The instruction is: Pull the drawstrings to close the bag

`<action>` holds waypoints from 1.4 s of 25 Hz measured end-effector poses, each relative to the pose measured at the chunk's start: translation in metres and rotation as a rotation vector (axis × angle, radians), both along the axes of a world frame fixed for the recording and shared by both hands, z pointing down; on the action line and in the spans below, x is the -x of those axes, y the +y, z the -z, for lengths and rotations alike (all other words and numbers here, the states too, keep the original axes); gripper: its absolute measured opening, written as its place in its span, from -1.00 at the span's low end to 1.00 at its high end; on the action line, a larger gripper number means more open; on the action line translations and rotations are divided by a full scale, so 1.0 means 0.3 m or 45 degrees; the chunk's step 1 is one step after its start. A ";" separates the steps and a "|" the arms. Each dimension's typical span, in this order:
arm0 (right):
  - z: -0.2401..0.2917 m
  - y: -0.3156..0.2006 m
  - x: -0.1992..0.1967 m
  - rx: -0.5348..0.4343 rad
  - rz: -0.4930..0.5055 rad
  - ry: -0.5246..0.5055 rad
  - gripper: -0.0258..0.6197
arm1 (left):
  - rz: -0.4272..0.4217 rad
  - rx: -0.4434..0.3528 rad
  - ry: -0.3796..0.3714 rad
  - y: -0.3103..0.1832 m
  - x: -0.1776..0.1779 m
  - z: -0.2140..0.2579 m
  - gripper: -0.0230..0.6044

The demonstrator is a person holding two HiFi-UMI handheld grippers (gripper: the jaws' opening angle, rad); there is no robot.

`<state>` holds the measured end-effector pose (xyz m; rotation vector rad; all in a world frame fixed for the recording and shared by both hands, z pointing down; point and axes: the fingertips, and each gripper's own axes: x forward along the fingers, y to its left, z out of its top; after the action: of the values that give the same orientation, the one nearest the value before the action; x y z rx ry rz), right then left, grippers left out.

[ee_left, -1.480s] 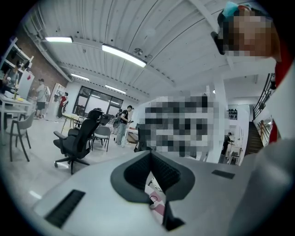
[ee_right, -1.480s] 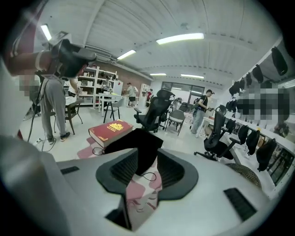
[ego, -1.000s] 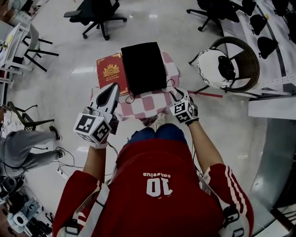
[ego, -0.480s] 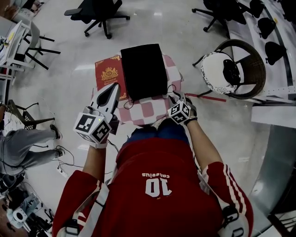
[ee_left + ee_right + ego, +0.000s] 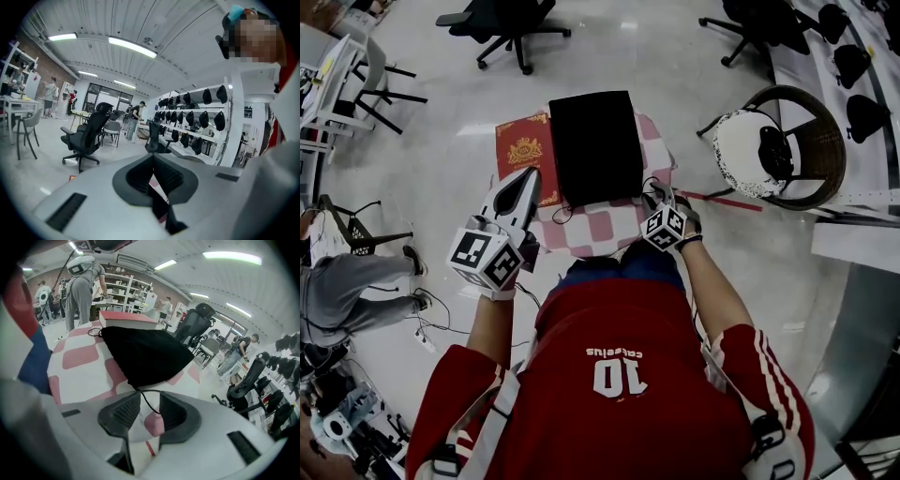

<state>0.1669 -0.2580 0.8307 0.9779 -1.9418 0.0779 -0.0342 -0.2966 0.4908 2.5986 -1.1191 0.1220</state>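
A flat black drawstring bag (image 5: 595,145) lies on a small pink-and-white checked table (image 5: 605,225); the right gripper view shows the bag (image 5: 145,355) just ahead of the jaws. A thin black drawstring (image 5: 146,401) runs from the bag's near corner into the gap between the jaws of my right gripper (image 5: 147,412), which stands open low at the table's near right (image 5: 659,199). Another cord loop (image 5: 562,208) hangs at the bag's near left corner. My left gripper (image 5: 523,187) is held above the table's left side, shut and empty (image 5: 152,168), pointing out into the room.
A red book (image 5: 523,148) lies under the bag's left edge. A wicker chair (image 5: 792,145) stands to the right, and office chairs (image 5: 502,23) stand beyond the table. A seated person's legs (image 5: 352,291) are at the left. Racks of black caps (image 5: 197,101) line a wall.
My right gripper has come down and slightly left, closer to the bag's near right corner and its cord. The left gripper has hardly moved.
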 end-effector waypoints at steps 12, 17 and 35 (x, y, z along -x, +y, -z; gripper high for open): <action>-0.003 -0.052 0.000 0.042 -0.010 -0.021 -0.66 | 0.023 0.022 0.006 -0.030 0.015 -0.013 -0.90; 0.010 -0.050 -0.005 0.074 -0.039 -0.040 -0.85 | 0.044 0.032 0.000 -0.033 0.035 -0.014 -0.90; 0.368 -0.060 0.032 -0.019 -0.267 -0.316 -0.87 | 0.127 0.017 0.027 0.039 0.169 0.079 -0.90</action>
<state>0.1573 -0.2759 0.7202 1.2276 -2.0576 0.3186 -0.0849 -0.2850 0.4671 2.5207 -1.2330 0.0789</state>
